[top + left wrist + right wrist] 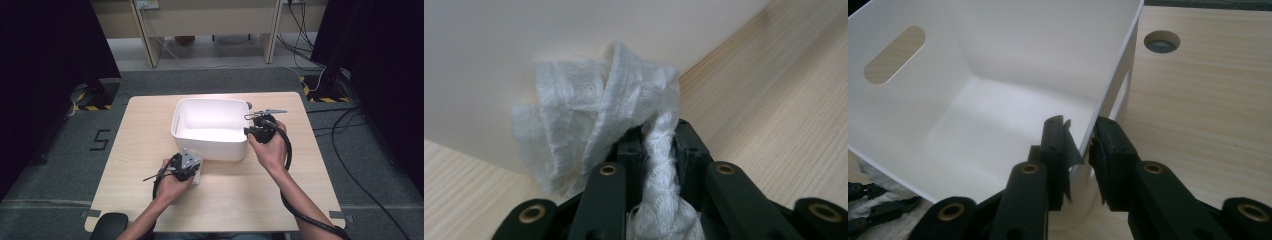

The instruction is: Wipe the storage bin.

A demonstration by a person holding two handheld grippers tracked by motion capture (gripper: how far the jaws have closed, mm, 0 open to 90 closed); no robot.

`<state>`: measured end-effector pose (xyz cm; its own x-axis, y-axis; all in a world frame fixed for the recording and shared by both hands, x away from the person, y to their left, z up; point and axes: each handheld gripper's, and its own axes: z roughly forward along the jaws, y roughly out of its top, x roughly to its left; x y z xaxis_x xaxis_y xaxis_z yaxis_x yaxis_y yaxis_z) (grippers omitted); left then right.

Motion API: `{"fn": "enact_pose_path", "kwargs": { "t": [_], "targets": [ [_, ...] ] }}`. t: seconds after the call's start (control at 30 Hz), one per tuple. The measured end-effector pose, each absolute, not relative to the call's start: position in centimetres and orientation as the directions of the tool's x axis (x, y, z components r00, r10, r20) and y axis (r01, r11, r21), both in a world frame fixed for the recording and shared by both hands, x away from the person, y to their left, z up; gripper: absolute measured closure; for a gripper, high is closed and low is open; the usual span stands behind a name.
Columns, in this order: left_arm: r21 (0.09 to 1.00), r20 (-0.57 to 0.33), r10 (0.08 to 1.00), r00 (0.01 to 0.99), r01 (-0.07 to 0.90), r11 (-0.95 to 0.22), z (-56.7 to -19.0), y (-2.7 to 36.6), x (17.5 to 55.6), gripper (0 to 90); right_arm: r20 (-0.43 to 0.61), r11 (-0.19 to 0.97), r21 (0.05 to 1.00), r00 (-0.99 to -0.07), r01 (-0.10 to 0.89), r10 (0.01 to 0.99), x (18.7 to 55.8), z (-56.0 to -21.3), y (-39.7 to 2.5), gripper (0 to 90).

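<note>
One white cloth [594,120], knitted, ribbed weave, crumpled into loose folds; a twisted strand of it runs down between the jaws of the left claw [659,145], which is clamped tight on it; the bulk of the cloth bunches just ahead of and to the left of that claw's tips, pressed against the smooth outer wall of the bin [524,45]; pale wood-grain worktop [784,110] to the claw's right.

One bin [210,127], white plastic, rectangular with rounded corners, glossy, nothing inside; one slotted oval handle hole [894,54] in the far wall as seen from the right claw [1079,137]; that claw straddles the bin's near wall, one jaw inside, one outside, pinched onto the thin rim [1118,65].

From above: left claw [192,167] low on the worktop [150,120], just in front of the bin's near wall, cloth [196,172] under it; right claw [252,131] at the bin's right edge; two hands, two claws, each trailing one black cable.

One round hole [1162,41] in the worktop, beyond the right claw, outside the bin.
</note>
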<state>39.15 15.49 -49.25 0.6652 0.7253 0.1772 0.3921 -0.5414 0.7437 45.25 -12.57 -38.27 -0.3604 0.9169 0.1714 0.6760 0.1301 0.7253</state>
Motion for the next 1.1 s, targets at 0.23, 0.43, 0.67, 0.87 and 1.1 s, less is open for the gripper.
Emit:
{"fn": "enact_pose_path", "kwargs": {
  "t": [0.23,0.43,0.67,0.87,1.1],
  "targets": [
    [0.751,0.175,0.724,0.667,0.385,-0.536,-48.8,15.4,39.0,77.2,0.171,0.13,0.726,-0.361,0.676,0.917,45.3,-38.3,-12.6,76.2],
    [0.765,0.174,0.728,0.663,0.374,-0.524,-48.2,15.3,38.9,77.2,0.17,0.131,0.727,-0.361,0.674,0.917,45.2,-38.3,-12.6,76.2],
    [0.774,0.173,0.728,0.664,0.366,-0.517,-47.6,15.2,38.8,77.3,0.171,0.13,0.726,-0.36,0.676,0.917,45.2,-38.3,-12.5,76.2],
    [0.78,0.17,0.729,0.663,0.361,-0.511,-46.9,15.2,38.8,77.3,0.172,0.129,0.726,-0.36,0.675,0.917,45.2,-38.3,-12.5,76.1],
    [0.788,0.18,0.731,0.659,0.348,-0.508,-46.2,15.2,38.8,77.2,0.166,0.133,0.729,-0.363,0.671,0.917,45.2,-38.3,-12.5,75.8]
  ]
}}
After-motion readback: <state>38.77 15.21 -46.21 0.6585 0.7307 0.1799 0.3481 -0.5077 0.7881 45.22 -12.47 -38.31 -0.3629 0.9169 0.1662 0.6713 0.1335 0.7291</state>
